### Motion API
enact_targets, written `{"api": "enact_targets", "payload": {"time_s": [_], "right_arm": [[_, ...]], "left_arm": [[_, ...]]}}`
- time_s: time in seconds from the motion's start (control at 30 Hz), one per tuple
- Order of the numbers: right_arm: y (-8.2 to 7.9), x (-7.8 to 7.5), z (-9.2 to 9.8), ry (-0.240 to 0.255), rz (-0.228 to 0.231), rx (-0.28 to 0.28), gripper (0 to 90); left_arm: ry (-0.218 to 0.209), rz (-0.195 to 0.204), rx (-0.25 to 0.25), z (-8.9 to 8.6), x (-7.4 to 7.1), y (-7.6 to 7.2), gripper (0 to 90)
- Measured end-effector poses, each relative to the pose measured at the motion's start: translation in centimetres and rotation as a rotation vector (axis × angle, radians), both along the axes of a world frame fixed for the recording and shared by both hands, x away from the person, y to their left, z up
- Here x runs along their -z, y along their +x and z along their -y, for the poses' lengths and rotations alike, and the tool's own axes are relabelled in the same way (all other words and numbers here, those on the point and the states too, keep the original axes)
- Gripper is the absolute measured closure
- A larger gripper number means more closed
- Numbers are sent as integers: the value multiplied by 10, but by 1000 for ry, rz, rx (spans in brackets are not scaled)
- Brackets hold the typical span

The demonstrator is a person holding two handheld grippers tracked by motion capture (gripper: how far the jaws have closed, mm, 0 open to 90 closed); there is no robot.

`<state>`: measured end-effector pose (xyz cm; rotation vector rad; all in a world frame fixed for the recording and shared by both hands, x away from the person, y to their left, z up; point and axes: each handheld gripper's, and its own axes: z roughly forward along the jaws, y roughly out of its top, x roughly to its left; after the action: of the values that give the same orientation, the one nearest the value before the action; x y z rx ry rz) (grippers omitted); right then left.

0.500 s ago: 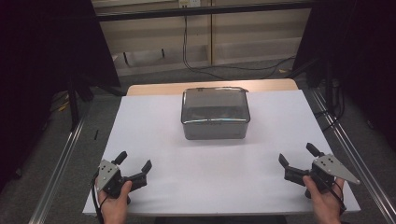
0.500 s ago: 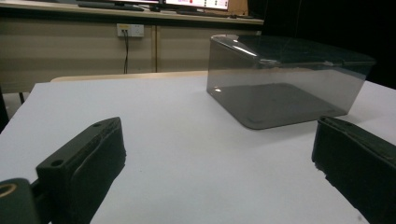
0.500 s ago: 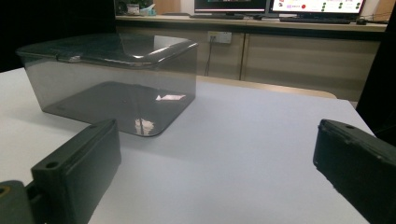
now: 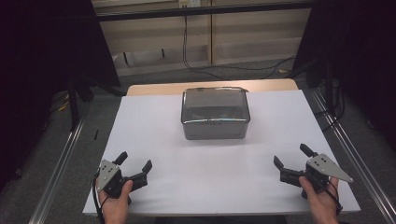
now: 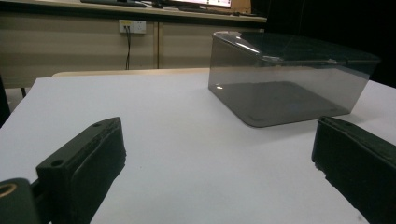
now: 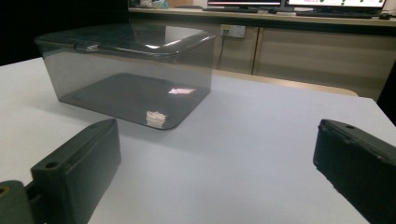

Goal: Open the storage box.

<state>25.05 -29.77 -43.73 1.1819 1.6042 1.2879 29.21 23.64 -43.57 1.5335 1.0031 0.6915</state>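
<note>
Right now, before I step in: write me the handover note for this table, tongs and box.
Left tongs: open, nothing between the jaws, low over the near left of the white table, held in the person's left hand.
Right tongs: open, nothing held, near right of the table, in the right hand.
Smoky clear plastic box: stands at the middle of the far half, lid on, apart from both tongs. Both gripper views look toward it from either side.
Done: nothing that shows; the box is untouched.
Left: the whole job. A likely start is bringing both tongs forward to the box.
</note>
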Motion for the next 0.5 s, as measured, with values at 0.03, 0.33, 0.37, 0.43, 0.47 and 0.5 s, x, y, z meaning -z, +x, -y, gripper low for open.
{"api": "enact_targets", "payload": {"time_s": [0.03, 0.33, 0.37, 0.43, 0.47, 0.5], "right_arm": [[1, 1, -2, -1, -8, -16, 4], [8, 2, -10, 1, -13, -81, 6], [9, 2, -12, -3, -9, -85, 7], [10, 2, -13, -8, -9, -83, 11], [13, 3, -16, -7, -18, -79, 20], [14, 3, -17, -1, -17, -86, 16]], "left_arm": [[3, 1, 0, 0, 0, 0, 27], [17, 4, -1, 1, 2, 1, 28], [17, 5, 0, 1, 2, 1, 28], [15, 6, 1, 1, 2, 0, 28], [16, 6, 5, 2, 2, 0, 28], [16, 6, 8, 1, 2, 0, 28]]}}
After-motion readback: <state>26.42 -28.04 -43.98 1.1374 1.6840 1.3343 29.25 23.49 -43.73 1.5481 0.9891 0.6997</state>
